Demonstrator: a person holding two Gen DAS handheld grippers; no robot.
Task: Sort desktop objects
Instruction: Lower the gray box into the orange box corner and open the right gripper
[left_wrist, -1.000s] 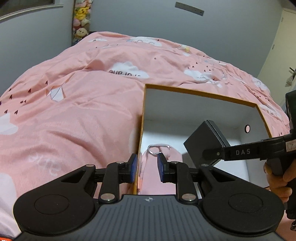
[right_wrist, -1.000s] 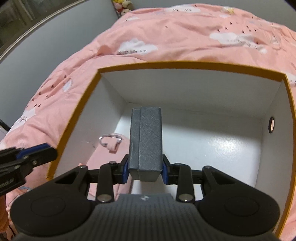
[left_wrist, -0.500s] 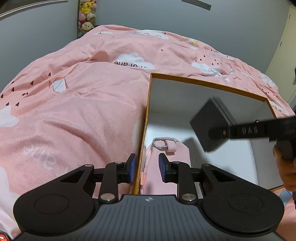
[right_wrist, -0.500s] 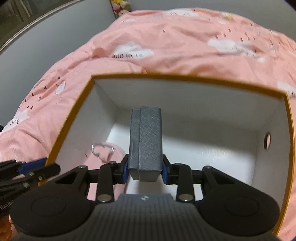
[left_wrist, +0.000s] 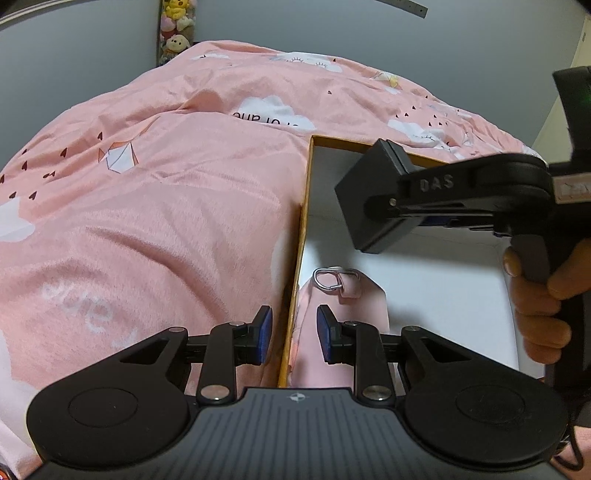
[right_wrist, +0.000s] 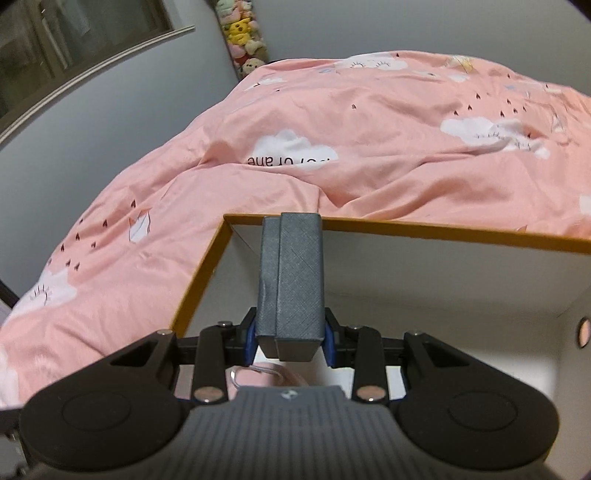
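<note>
An open cardboard box with an orange rim and white inside lies on a pink duvet. In it lies a pink pouch with a metal D-ring. My left gripper straddles the box's left wall; a gap shows on each side of the wall, so it is open. My right gripper is shut on a dark grey textured case, held on edge above the box near its far left corner. From the left wrist view the case hangs in the air over the box's inside.
The pink duvet with cloud prints surrounds the box. A person's hand holds the right gripper's handle. A small round hole pierces the box's right wall. Plush toys stand by the grey wall behind.
The right gripper has carried the grey case up and toward the box's far left corner. The left gripper stays astride the box wall.
</note>
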